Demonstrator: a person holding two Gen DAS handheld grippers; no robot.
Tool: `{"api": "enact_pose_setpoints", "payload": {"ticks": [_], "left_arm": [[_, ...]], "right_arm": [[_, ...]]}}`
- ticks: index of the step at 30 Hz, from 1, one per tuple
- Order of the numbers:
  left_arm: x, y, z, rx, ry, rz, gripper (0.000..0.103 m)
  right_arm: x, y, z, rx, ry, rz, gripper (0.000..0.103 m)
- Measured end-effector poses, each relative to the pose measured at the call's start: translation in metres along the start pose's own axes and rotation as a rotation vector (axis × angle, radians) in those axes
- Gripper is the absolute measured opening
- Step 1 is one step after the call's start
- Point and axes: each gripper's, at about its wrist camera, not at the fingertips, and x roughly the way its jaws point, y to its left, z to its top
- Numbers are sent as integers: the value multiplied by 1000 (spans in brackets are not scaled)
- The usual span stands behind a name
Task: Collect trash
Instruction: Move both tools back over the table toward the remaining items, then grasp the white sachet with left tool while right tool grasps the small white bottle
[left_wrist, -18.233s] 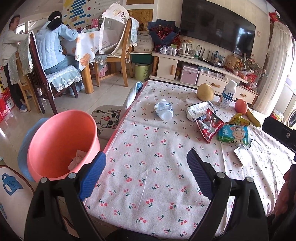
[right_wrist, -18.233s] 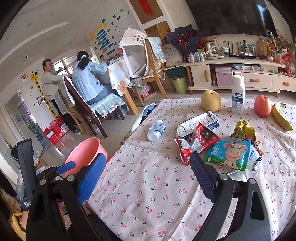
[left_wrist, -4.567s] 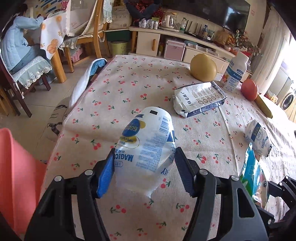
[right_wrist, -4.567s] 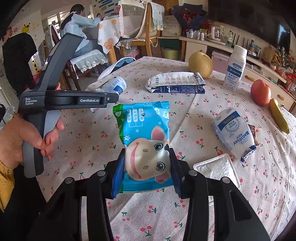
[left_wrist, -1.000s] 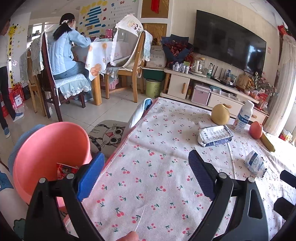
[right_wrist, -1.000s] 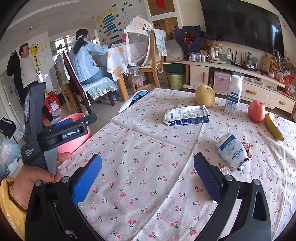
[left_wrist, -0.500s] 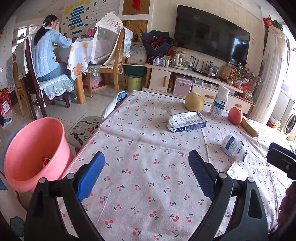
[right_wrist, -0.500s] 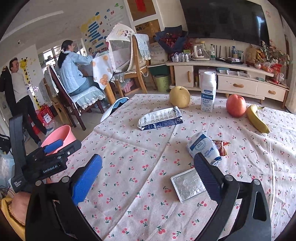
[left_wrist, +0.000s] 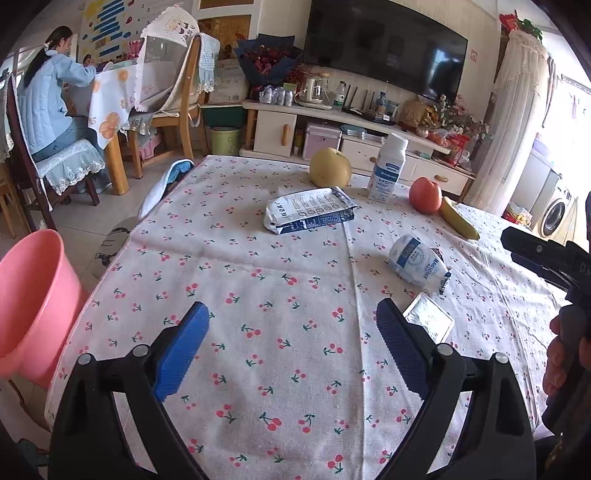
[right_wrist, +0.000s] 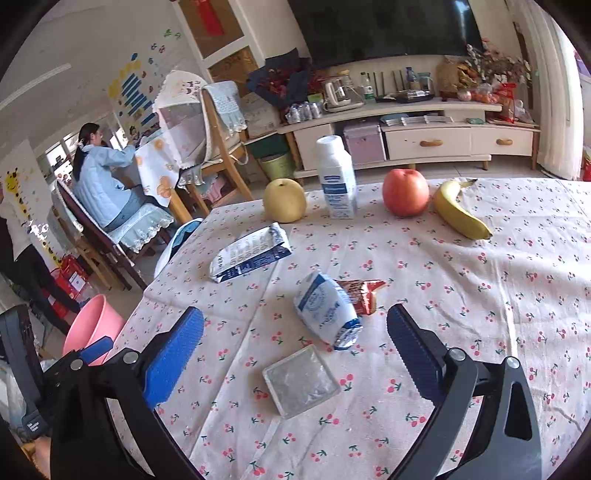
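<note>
Crinkly foil packet (right_wrist: 301, 380), cloth tablecloth (right_wrist: 480, 295)

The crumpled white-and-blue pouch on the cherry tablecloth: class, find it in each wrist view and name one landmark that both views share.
Left wrist view: the crumpled pouch lies right of centre, just beyond the flat silver packet.
Right wrist view: it lies at centre, above the silver packet, against a red wrapper.
Shared landmark: the red apple beside the banana.

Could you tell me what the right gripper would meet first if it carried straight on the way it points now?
Probably the silver packet, lying flat between the open jaws of the right gripper; the white pouch lies just beyond.
</note>
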Motion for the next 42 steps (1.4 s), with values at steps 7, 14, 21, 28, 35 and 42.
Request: {"api": "enact_pose_setpoints", "payload": {"ticks": [7, 14, 21, 28, 35, 42], "left_arm": [[39, -23, 31, 168, 8, -73, 92], [111, -33, 71, 384, 80, -109, 92], [175, -22, 106, 394, 153, -175, 92], [219, -22, 123, 425, 232, -261, 92], [234, -25, 124, 437, 247, -280, 92], [221, -46, 110, 514, 261, -339, 92]], "right_arm": [[14, -28, 1, 55, 52, -12, 98], [35, -37, 5, 20, 92, -16, 98], [73, -58, 8, 73, 133, -16, 69], [92, -63, 11, 97, 138, 9, 68], [109, -65, 8, 96, 176, 78, 68], [116, -42, 3, 6, 216, 155, 69]]}}
